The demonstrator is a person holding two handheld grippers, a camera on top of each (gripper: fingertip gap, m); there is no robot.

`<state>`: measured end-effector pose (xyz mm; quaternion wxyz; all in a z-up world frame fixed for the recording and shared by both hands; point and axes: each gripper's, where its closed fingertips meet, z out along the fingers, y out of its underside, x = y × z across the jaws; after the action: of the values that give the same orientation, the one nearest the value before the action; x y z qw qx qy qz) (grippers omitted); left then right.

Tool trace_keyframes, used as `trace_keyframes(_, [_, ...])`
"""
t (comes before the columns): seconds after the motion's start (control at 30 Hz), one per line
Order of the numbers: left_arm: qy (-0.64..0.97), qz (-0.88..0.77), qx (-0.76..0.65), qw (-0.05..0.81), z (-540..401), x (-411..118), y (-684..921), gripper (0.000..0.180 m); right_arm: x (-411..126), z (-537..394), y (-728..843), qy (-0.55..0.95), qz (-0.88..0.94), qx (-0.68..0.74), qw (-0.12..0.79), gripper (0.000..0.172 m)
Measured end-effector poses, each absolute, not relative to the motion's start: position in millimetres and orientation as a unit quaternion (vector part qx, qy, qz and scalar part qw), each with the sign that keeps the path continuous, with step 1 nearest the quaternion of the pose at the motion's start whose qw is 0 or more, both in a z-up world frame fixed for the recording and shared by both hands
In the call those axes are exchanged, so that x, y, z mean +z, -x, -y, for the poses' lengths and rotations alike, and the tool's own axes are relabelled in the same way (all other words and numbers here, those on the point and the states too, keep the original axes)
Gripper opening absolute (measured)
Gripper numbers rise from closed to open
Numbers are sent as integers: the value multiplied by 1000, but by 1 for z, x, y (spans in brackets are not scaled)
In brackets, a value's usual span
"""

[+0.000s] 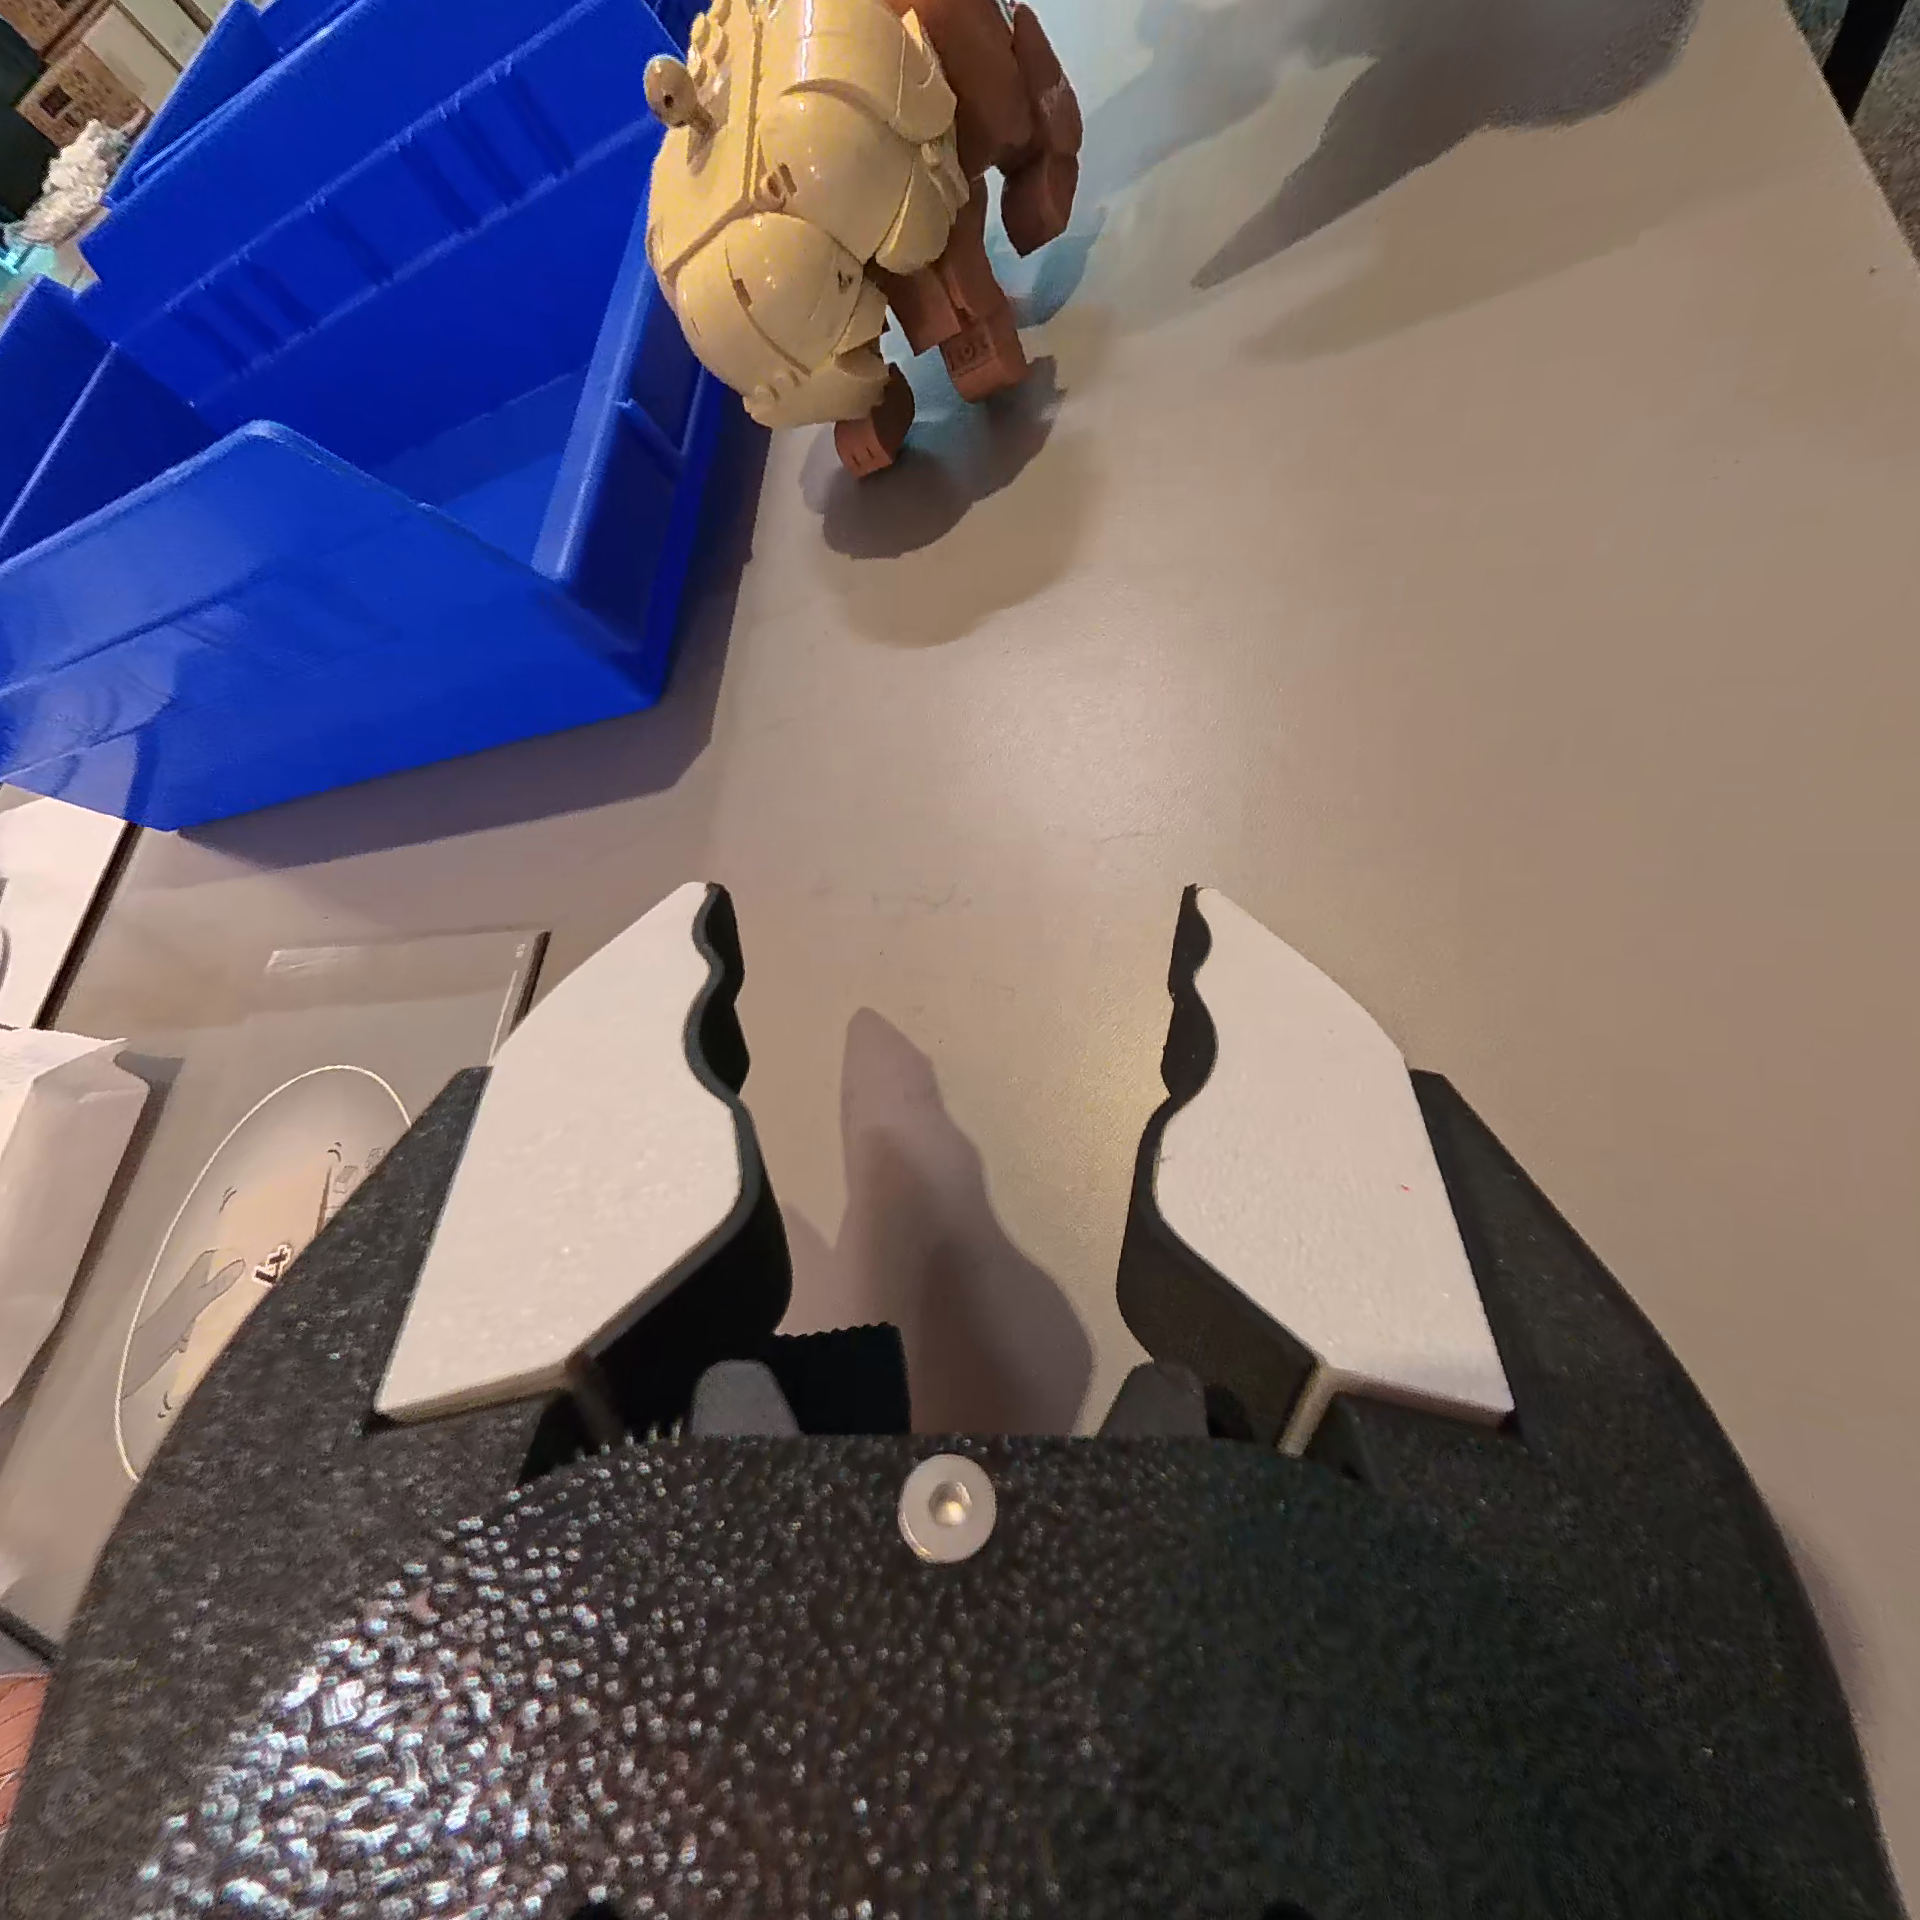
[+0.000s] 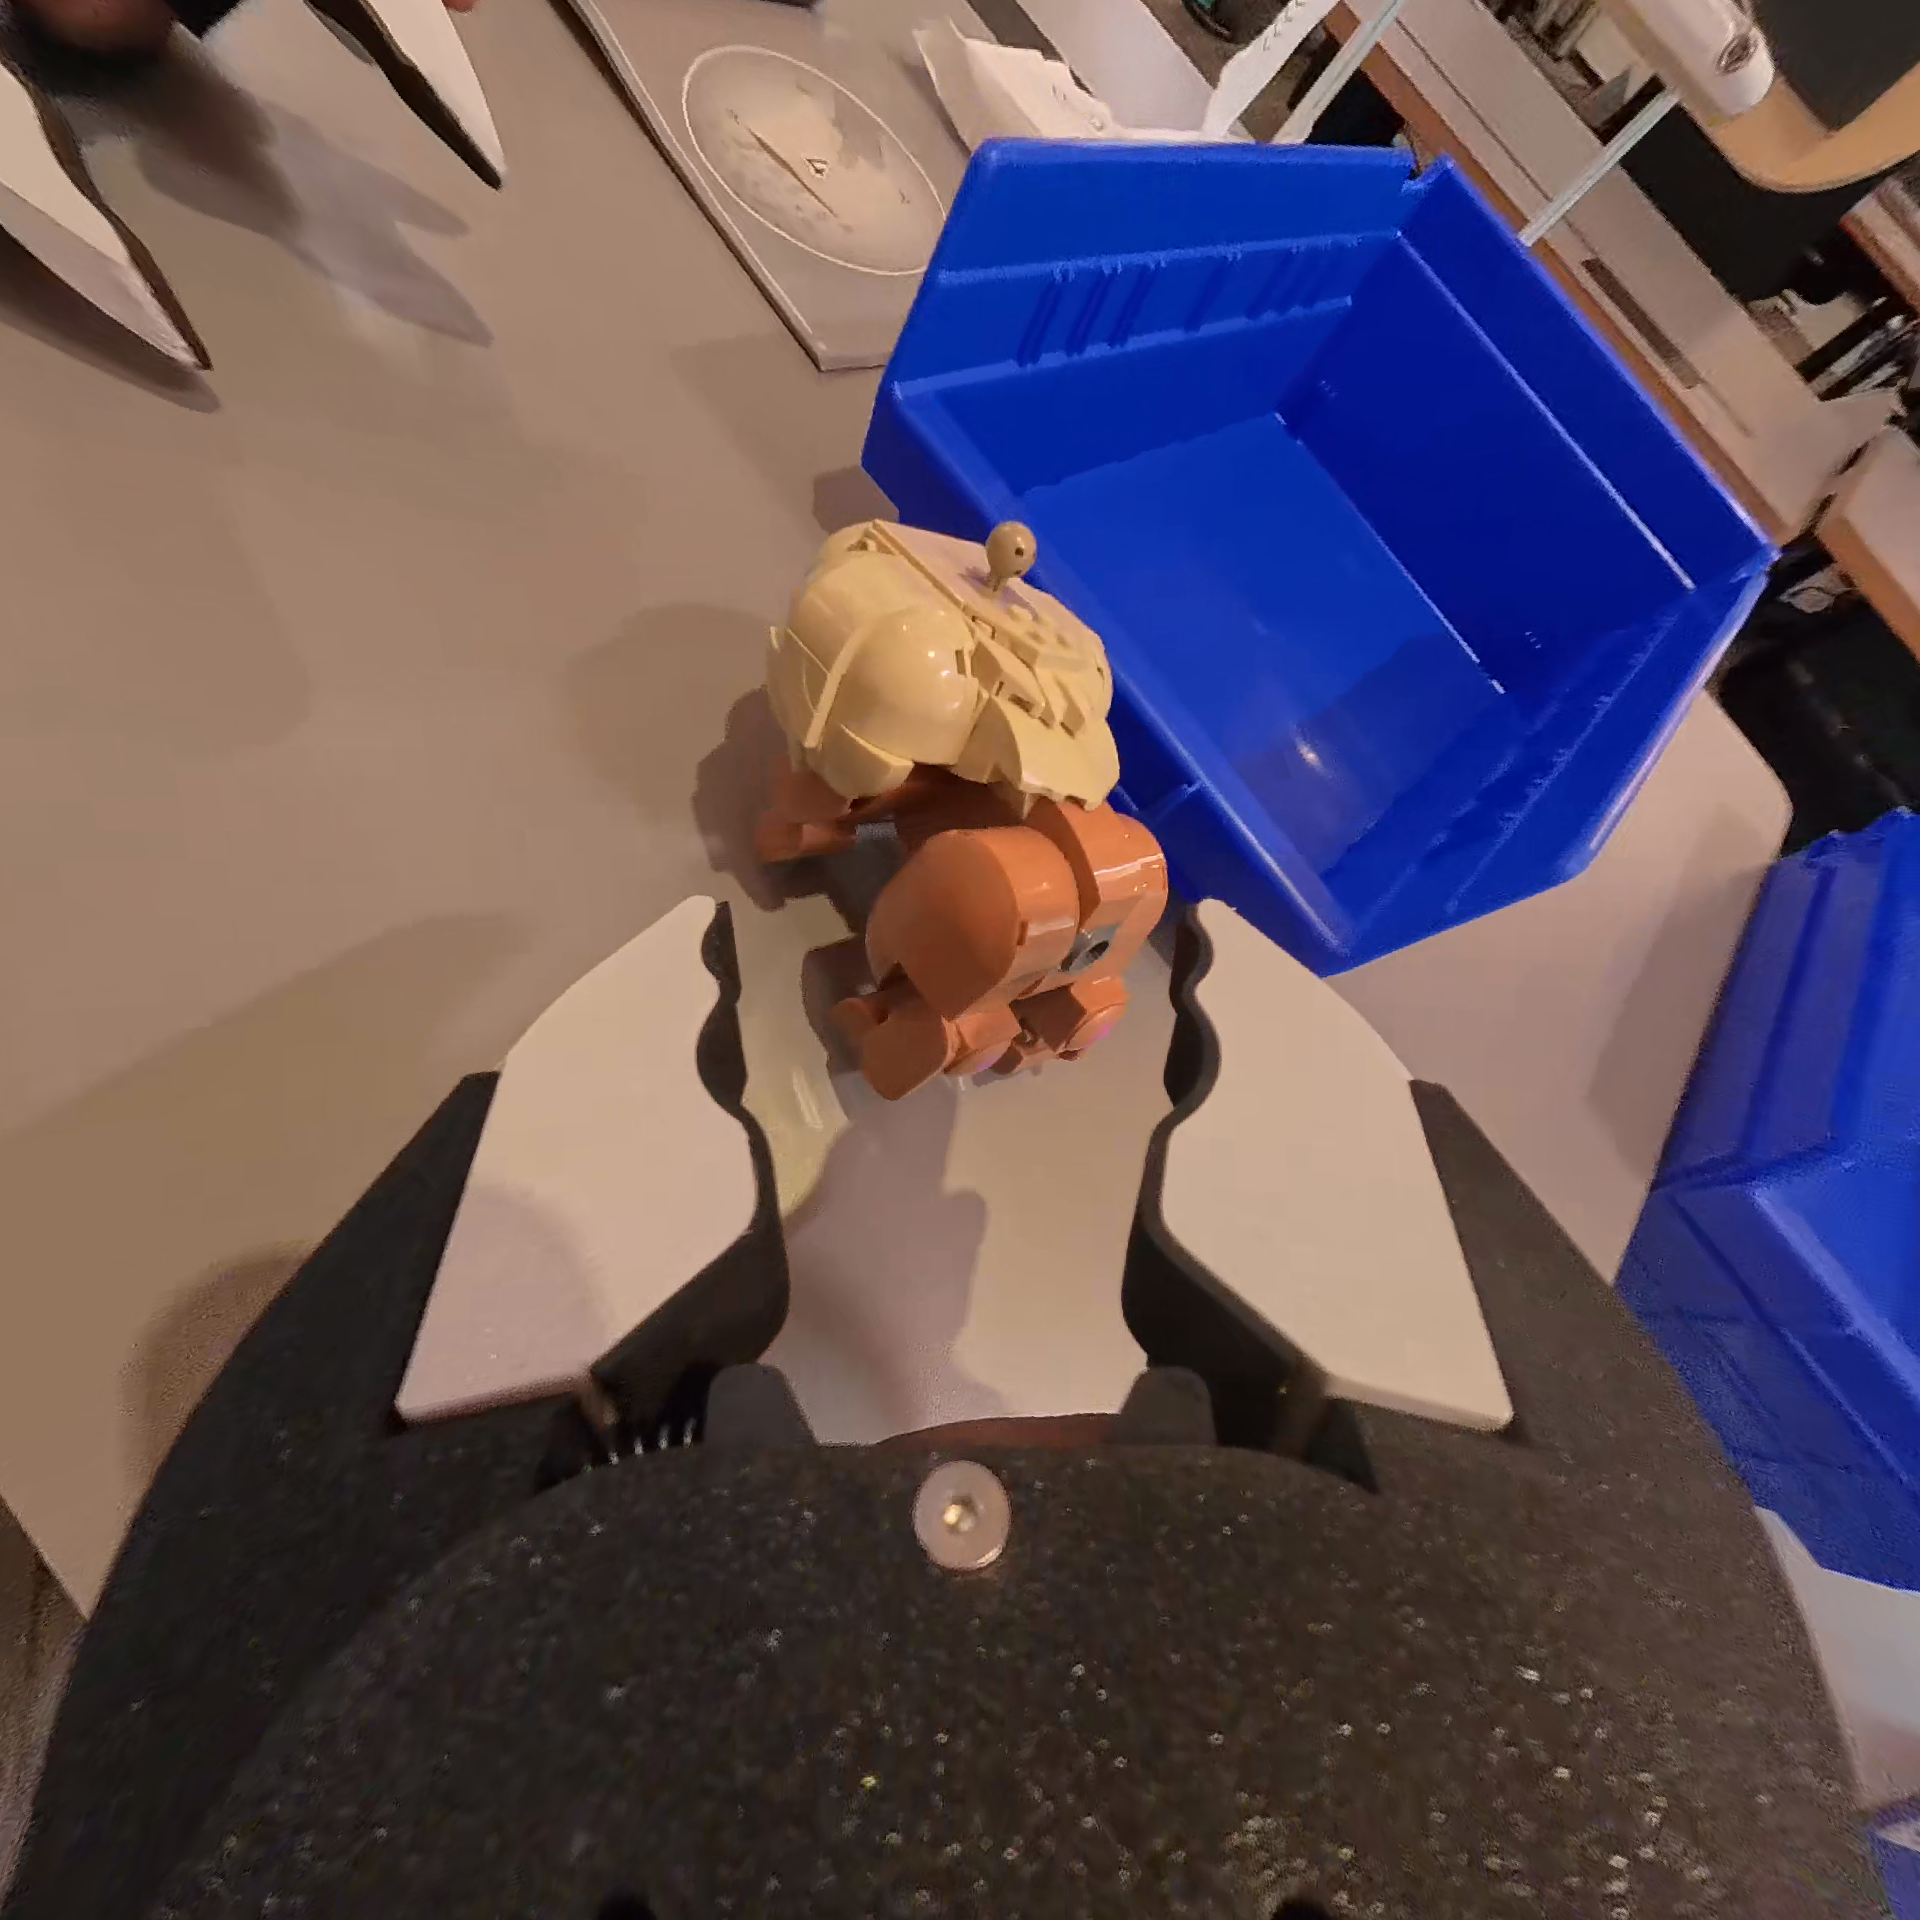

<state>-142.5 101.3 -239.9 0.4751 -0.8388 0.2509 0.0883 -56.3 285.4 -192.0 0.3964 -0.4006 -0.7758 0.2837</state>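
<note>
Right gripper (image 2: 954,935) spread wide around brown-and-cream toy (image 2: 966,831) (pads not touching), blue bin (image 2: 1299,582) beside.

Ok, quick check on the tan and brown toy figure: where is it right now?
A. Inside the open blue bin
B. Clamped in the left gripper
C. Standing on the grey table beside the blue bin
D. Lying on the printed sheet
C: the toy figure stands on the grey table beside the blue bin, just ahead of the open right gripper; the left gripper is open over bare table.
</note>
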Motion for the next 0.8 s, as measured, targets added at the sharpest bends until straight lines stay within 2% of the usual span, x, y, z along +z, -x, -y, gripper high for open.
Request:
trace_keyframes(0.2, [823, -239, 99, 506, -109, -229, 140, 83, -194, -277, 65, 407, 779, 248, 407, 79])
trace_keyframes(0.33, [790, -229, 105, 559, -125, -193, 140, 83, -199, -261, 58, 399, 784, 222, 420, 76])
trace_keyframes(0.47, [781, -236, 92, 570, -157, -155, 134, 83, -204, -236, 51, 392, 784, 238, 419, 75])
trace_keyframes(0.6, [798, -281, 94, 525, -205, -136, 127, 81, -209, -219, 42, 391, 777, 274, 411, 73])
trace_keyframes(0.8, [854, -351, 48, 380, -253, -164, 110, 86, -220, -215, 22, 420, 756, 306, 398, 71])
